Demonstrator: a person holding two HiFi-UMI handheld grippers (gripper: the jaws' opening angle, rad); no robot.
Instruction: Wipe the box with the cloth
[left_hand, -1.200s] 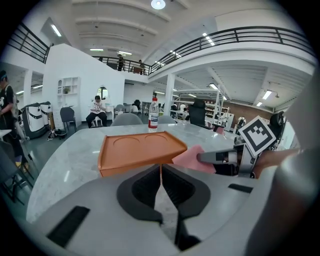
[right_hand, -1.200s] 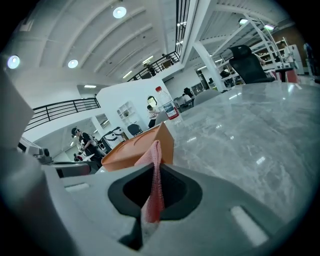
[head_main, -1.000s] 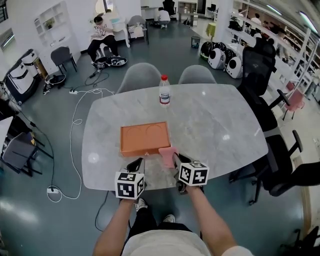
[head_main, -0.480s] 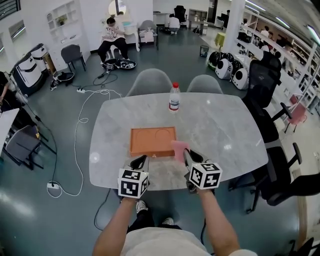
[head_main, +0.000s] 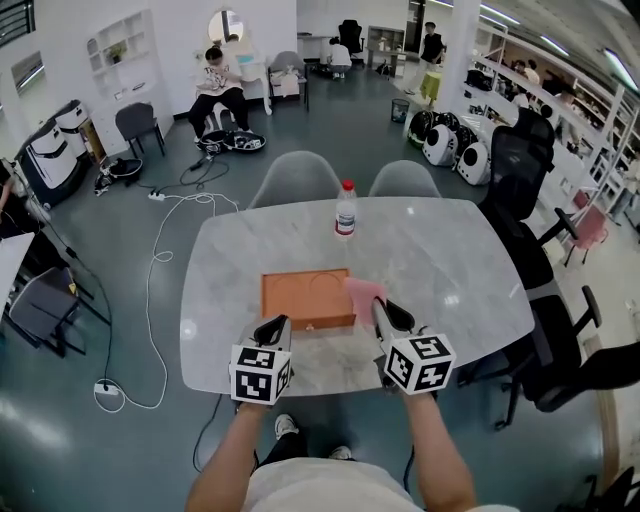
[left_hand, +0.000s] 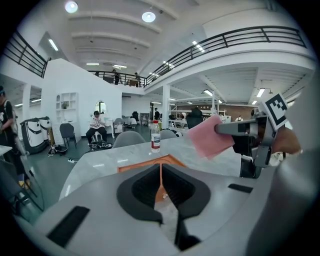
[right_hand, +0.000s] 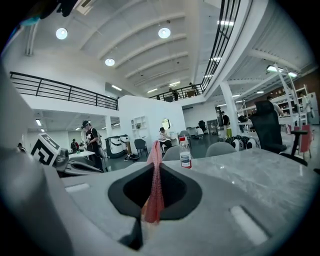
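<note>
L gripper (head_main: 272, 326) is hanging just short of the box's near edge, jaws pressed together w/ nothing btwn. R gripper (head_main: 386, 313) is pinching the pink cloth (head_main: 363, 294) at the right edge of the orange box (head_main: 300, 295). A bottle (head_main: 345, 210) is standing beyond on the table (head_main: 450, 270).

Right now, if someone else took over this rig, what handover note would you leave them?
Left gripper: shut, empty, by the near left corner of the box.
Right gripper: shut on the pink cloth, held in the air at the box's right side, not on it.
The box lies flat on the table; a bottle stands beyond it.
Done: cloth is in hand.
Left: lower the cloth and wipe the box, perhaps steadying it with the left gripper.
</note>
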